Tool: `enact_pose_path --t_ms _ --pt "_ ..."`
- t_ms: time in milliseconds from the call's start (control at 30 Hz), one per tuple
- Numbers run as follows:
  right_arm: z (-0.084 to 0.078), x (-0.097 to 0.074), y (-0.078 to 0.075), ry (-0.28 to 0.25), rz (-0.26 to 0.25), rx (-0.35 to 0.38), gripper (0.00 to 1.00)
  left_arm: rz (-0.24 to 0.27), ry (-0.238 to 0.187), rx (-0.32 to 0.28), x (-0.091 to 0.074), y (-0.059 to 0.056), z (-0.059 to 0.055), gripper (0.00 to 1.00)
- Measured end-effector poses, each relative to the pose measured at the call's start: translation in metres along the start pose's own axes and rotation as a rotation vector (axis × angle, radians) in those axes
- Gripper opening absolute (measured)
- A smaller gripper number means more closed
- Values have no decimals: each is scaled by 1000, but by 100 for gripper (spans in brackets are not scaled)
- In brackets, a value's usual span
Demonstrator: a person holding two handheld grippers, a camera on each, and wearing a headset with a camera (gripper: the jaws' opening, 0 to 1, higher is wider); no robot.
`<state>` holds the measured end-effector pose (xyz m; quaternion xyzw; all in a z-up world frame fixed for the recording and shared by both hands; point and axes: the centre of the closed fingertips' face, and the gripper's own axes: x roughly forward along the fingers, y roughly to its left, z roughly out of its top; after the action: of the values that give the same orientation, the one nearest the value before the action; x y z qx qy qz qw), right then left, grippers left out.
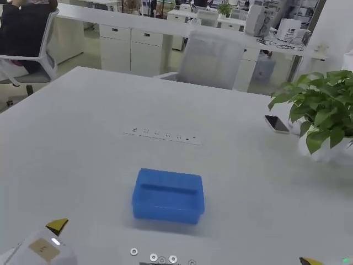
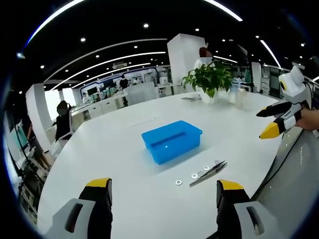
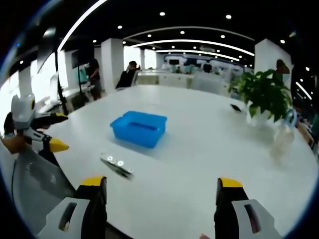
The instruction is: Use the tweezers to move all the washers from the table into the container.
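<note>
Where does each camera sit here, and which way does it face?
Head view: on the headset, facing forward and down at the container and washers; yellow jaw tips at both lower corners.
Left gripper view: on the left gripper, facing along its open jaws; right gripper shows at right.
Right gripper view: on the right gripper, from the opposite side; left gripper at left.
Both gripper views share container and tweezers.

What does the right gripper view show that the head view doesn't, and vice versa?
Right gripper view: the silver metal tweezers lying whole beside the small metal washers, and the left gripper with jaws spread. Head view: a row of sockets set in the white tabletop. Both: the blue plastic container, the washers and the leafy green potted plant.
</note>
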<state>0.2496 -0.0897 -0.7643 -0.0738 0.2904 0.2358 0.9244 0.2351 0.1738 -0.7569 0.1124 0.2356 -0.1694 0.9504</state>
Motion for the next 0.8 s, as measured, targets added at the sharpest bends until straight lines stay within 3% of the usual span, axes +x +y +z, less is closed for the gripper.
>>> enact_pose_path --t_ms 100,167,300,367,600,700,800 --pt "-2 1 2 15 5 -7 89 -30 25 -2 1 -5 -1 81" --pt "-3 2 2 21 6 -10 89 -80 49 25 3 -13 -2 74" --pt "-6 3 2 34 6 -9 89 -172 162 99 10 -23 -14 55" --pt "-7 3 3 39 11 -5 89 -223 195 102 15 -28 -18 48" --pt "-9 4 2 54 7 -7 88 -318 254 148 36 -35 -24 35" --pt "-9 3 0 52 -3 -3 88 -382 323 199 45 -42 -34 30" --pt "-9 3 -1 55 -5 2 88 -405 341 212 57 -46 -37 27"
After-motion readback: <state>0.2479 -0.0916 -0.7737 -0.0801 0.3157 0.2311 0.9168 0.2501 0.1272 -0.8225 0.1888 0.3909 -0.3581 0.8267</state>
